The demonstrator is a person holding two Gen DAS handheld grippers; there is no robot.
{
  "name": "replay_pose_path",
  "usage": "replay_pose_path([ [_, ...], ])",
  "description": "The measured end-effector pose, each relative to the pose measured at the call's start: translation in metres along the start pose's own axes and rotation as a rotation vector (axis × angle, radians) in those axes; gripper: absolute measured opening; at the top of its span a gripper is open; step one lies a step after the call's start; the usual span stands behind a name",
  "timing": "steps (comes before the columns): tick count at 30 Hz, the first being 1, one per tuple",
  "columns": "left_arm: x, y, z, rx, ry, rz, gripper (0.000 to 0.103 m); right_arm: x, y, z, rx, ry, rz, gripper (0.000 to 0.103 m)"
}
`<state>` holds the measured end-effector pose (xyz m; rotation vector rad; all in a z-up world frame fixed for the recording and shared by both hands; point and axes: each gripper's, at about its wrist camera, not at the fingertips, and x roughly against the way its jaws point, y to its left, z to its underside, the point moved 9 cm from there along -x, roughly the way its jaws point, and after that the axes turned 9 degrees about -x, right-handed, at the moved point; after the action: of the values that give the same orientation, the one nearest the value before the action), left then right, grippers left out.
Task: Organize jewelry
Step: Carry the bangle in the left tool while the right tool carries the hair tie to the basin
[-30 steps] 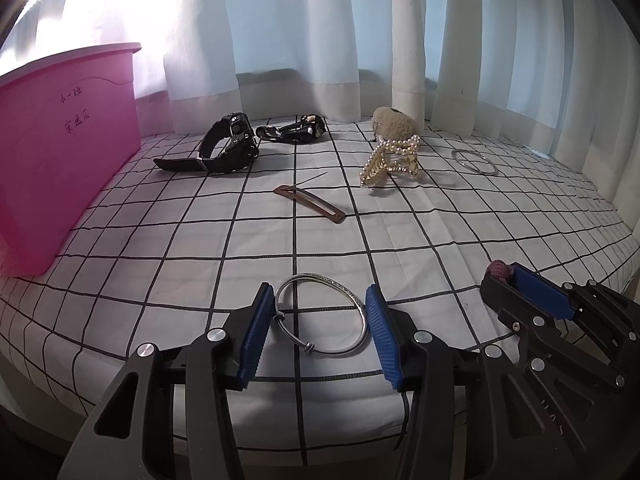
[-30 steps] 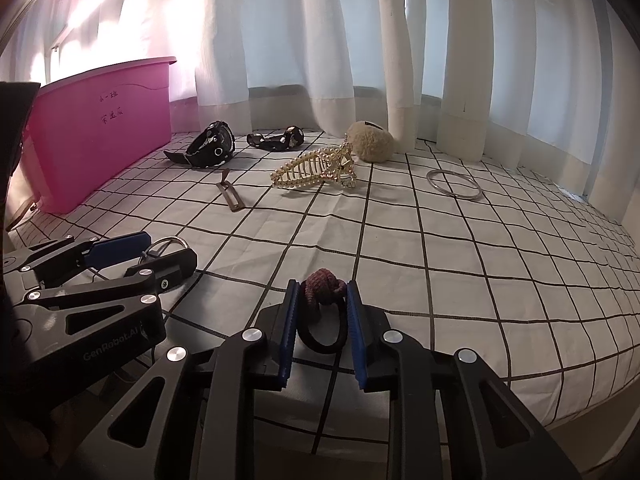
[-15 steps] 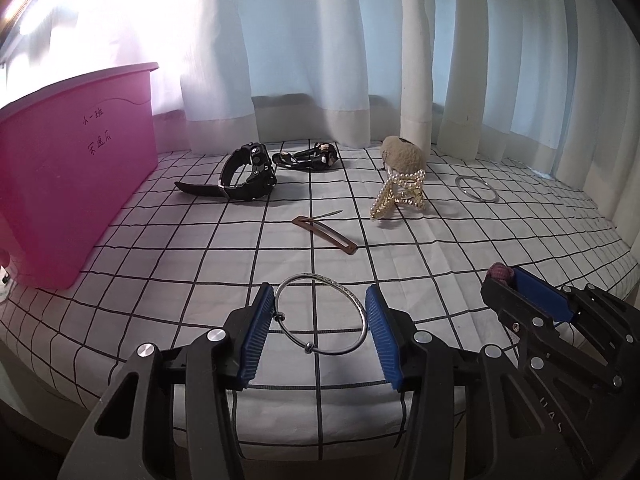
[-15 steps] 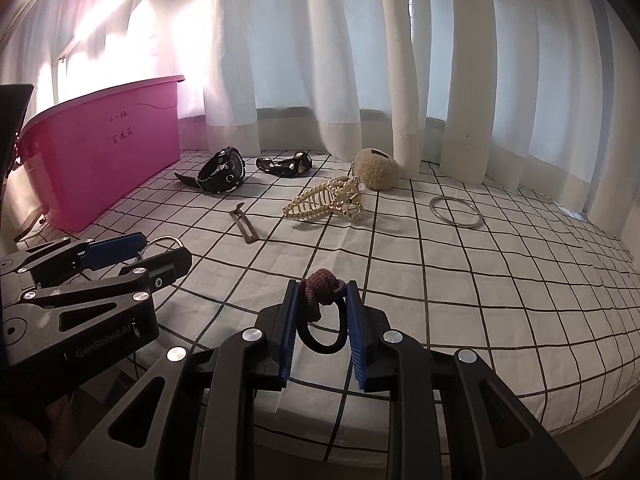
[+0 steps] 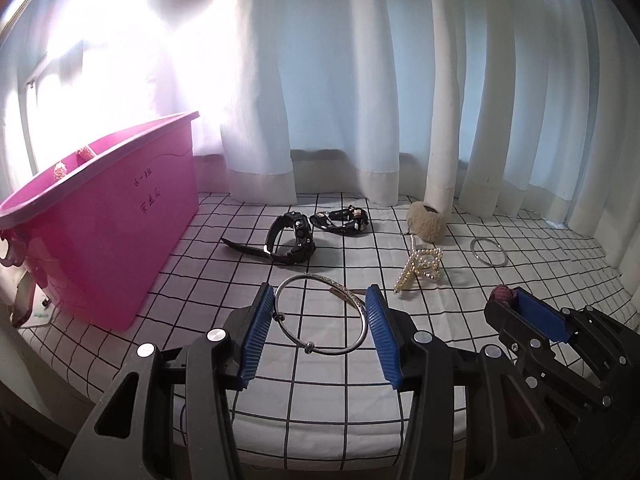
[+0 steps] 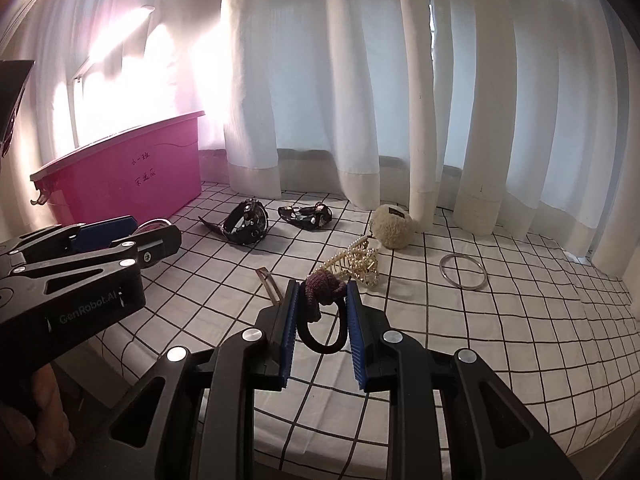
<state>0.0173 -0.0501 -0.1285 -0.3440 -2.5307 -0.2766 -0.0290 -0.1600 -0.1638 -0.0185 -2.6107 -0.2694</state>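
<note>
A silver bangle (image 5: pixel 320 316) with small beads sits clamped between blue pads, lower centre of the left view. A dark hair tie (image 6: pixel 324 312) with a maroon knot is pinched low centre in the right view. The pink bin (image 5: pixel 100 216) stands at left.

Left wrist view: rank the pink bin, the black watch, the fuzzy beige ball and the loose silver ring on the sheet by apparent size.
1. pink bin
2. black watch
3. fuzzy beige ball and loose silver ring: too alike to rank.
</note>
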Motion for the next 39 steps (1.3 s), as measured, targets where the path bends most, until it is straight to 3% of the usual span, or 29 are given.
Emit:
replay_pose_path([
  [9, 0.041, 0.025, -0.044, 0.019, -0.047, -0.082, 0.046, 0.016, 0.033, -0.053, 0.062, -0.033, -0.092, 0.023],
  [16, 0.064, 0.065, -0.065, 0.055, -0.062, -0.155, 0.046, 0.017, 0.076, -0.087, 0.125, -0.045, -0.163, 0.023],
  [30, 0.066, 0.204, -0.106, 0.100, -0.113, -0.263, 0.046, -0.029, 0.202, -0.178, 0.208, -0.116, -0.296, 0.023],
  [35, 0.055, 0.255, -0.108, 0.108, -0.100, -0.284, 0.046, -0.051, 0.242, -0.207, 0.208, -0.123, -0.330, 0.023],
  [39, 0.046, 0.290, -0.104, 0.134, -0.078, -0.310, 0.047, -0.073, 0.273, -0.213, 0.223, -0.079, -0.360, 0.023],
])
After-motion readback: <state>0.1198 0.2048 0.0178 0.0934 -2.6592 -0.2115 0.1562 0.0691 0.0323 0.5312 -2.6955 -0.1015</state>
